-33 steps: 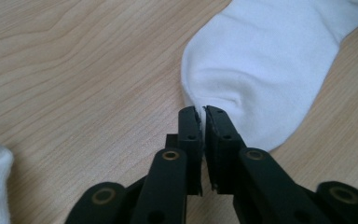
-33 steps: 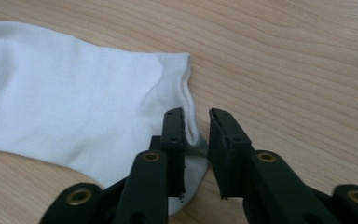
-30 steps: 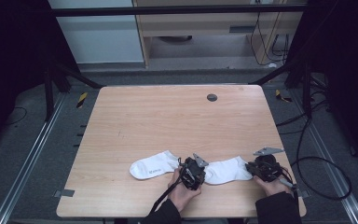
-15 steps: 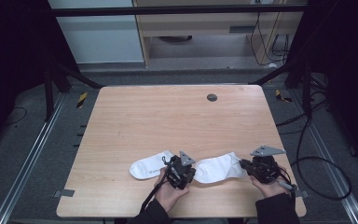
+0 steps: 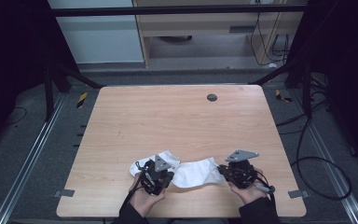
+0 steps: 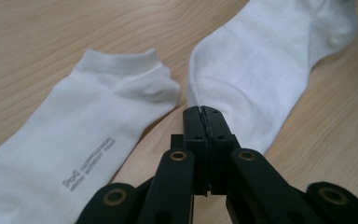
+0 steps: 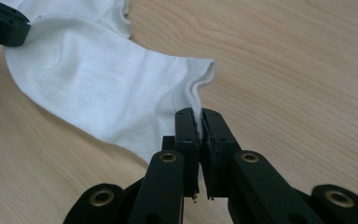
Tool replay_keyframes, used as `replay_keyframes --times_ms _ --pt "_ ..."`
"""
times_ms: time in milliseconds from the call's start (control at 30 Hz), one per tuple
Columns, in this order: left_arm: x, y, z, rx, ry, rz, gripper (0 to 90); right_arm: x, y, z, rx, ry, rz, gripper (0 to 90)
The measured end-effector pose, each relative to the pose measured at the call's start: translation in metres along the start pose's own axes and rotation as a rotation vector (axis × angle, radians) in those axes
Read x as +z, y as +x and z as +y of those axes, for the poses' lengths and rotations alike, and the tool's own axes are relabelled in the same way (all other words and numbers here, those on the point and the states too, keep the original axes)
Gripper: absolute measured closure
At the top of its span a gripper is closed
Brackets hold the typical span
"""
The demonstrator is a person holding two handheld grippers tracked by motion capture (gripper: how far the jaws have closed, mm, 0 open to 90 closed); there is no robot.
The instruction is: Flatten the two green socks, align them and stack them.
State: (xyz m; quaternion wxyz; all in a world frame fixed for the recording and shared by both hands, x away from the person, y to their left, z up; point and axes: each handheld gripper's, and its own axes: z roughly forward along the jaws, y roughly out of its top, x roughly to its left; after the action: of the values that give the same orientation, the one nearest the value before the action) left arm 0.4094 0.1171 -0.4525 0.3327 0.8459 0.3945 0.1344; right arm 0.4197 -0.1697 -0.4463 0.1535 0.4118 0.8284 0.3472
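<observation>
Socks lower centre of high view: flat sock (image 5: 142, 165) at left, held sock (image 5: 196, 171) beside it. Left gripper (image 6: 202, 112) clamps held sock's toe, right gripper (image 7: 199, 116) its cuff. Likely mid-pairing: lifted, not yet laid over flat sock. Grey logo text on flat sock unreadable.

left hand-held gripper (image 5: 155, 173): jaws clamped | right hand-held gripper (image 5: 239, 171): jaws clamped (both low, near edge)

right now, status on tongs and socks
Left tongs shut on held sock, toe end. Right tongs shut on its cuff. Sock lifted between them. Second sock flat on table, alongside.
</observation>
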Motion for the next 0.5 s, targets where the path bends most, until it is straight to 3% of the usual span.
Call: replay_keyframes --times_ms 233,500 --pt "-0.003 0.016 -0.017 -0.006 0.024 0.013 89.2 0.014 0.018 -0.001 -0.005 0.018 0.03 85.9" --pt "-0.002 0.027 -0.026 -0.017 0.044 0.019 89.2 0.022 0.026 -0.002 -0.009 0.015 0.056 85.8"
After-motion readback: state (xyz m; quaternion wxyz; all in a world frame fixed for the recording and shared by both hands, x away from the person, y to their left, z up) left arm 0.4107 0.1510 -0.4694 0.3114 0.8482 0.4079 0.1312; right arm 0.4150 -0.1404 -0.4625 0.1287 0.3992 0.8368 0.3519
